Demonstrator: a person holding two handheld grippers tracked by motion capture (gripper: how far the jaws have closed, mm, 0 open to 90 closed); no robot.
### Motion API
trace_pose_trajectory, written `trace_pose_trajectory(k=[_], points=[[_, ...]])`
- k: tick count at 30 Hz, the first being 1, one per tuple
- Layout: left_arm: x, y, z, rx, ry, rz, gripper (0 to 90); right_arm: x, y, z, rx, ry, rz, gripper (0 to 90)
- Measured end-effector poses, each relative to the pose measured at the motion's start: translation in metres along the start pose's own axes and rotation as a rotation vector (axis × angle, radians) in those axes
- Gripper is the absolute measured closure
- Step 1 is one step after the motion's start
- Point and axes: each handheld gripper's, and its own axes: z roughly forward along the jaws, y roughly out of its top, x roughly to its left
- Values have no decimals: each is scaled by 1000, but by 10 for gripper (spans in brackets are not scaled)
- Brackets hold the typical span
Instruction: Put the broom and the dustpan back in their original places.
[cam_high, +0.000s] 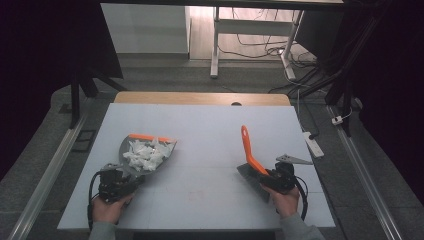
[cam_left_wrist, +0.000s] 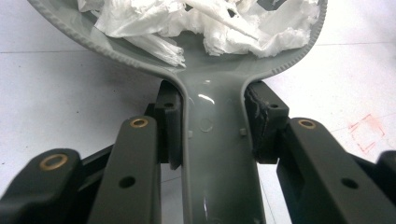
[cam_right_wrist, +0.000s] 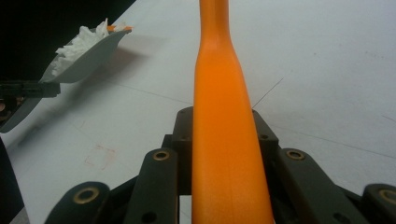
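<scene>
We see a wide white table (cam_high: 200, 125) with a wooden far edge. On its left half we hold a grey plastic dustpan with an orange front lip (cam_high: 131, 147), its pan reaching toward the far side and its handle pointing near. Well apart, on the right half, we hold a brush with a long orange plastic handle (cam_high: 247, 145), tilted so the handle rises away toward the far side while its dark head (cam_high: 247, 172) sits low near the table.

Our left gripper (cam_high: 117, 181) pinches the dustpan's grey handle (cam_left_wrist: 217, 140); the left gripper view has both black jaws pressed against its two sides. Our right gripper (cam_high: 276, 179) clamps the orange handle (cam_right_wrist: 224, 140), the jaws tight on either side in the right gripper view, where the dustpan (cam_right_wrist: 88, 58) sits far off at the left, raised above its shadow.

Crumpled white paper scraps (cam_high: 146, 152) lie heaped inside the pan, bunched across its middle (cam_left_wrist: 205, 23).
</scene>
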Motion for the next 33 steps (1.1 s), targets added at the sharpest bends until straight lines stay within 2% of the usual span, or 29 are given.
trace_pose_trajectory(k=[10,15,24,31,33], points=[[2,0,7,18,32,-16,614,-8,-2,5,36,-34,27,705],[5,-1,10,33,37,-28,613,-11,-5,8,61,-48,36,705],[5,0,15,67,41,-25,613,-21,-3,9,71,-75,59,704],[7,0,18,80,41,-30,612,-32,1,11,118,-88,42,679],[7,0,18,79,39,-31,611,-33,2,12,129,-109,20,645]])
